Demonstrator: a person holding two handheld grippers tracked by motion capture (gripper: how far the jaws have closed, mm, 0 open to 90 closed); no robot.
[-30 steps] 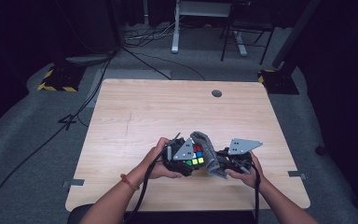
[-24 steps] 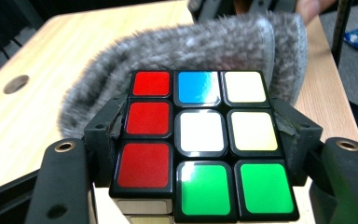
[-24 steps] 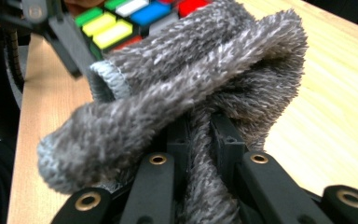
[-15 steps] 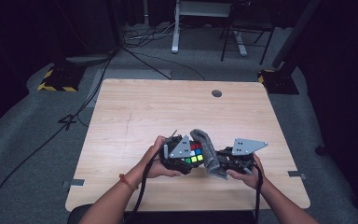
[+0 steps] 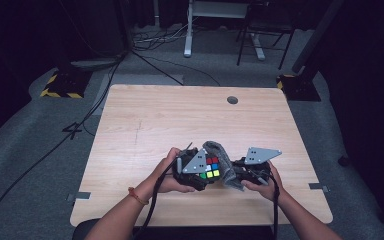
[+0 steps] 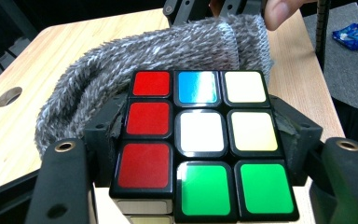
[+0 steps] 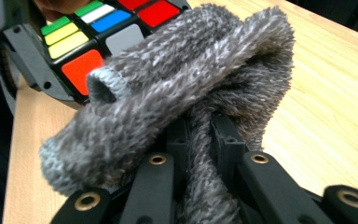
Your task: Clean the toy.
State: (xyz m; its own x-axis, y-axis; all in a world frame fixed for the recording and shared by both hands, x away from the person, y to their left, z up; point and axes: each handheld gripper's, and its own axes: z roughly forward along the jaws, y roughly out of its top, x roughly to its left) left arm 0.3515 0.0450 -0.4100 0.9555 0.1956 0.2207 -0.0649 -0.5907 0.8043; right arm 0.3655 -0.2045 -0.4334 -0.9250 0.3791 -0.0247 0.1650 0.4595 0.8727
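Grey fuzz is what I see first: the sock (image 7: 177, 88) is pinched tight between my right tongs (image 7: 200, 140), its loose end draped against the cube (image 6: 200, 140). My left tongs (image 6: 200, 154) are clamped on that cube from both sides, red, white and green squares facing the camera. In the high view both sit together near the table's (image 5: 145, 115) front edge.
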